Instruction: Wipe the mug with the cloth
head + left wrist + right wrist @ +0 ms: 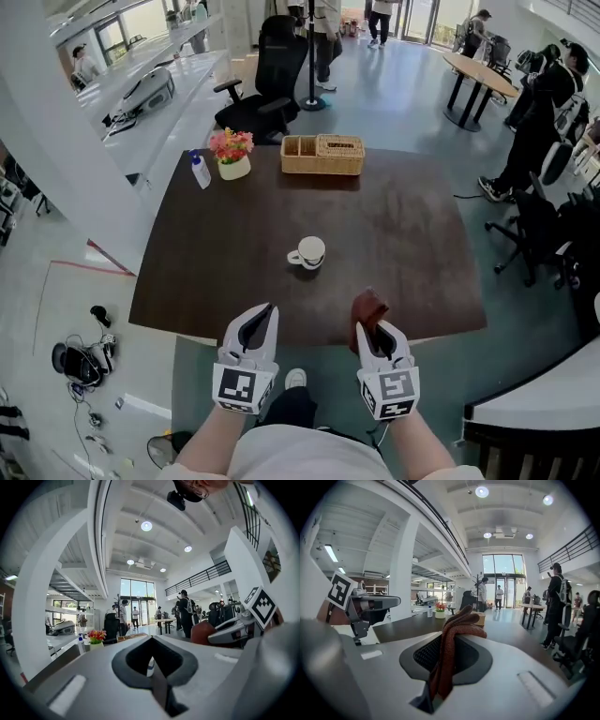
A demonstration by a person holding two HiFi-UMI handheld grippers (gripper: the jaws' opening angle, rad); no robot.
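Cloth (449, 653) at the ready, mug untouched: the right hand-held gripper (373, 328) was clamped on a rust-brown cloth. Its folds bunched above the jaws and trailed down between them in the right gripper view. The left hand-held gripper (265, 317) had its jaws drawn together with nothing in them. Both were poised at the near edge of the dark table (403, 244), side by side and apart.

The white mug (309, 252) stood upright near the middle of the table, its handle toward the person's left and well clear of both grippers. Wiping appeared not yet to have begun.

A wicker basket (322, 155), a small pot of flowers (232, 153) and a spray bottle (200, 171) lined the far edge, away from the work.

The mug looked like glazed ceramic, so it was probably rigid, smooth and breakable. It also seemed light enough to skate or tip under a sideways rub. The empty left hand-held gripper would likely need to steady it first, either pinching the wall at the rim or closing on the handle, since the glaze offered little friction elsewhere.

The cloth was soft and limp and would drape around the mug's curve. Only the bunched part standing proud of the jaws was free to touch the surface, so the hard jaw tips risked knocking the mug.
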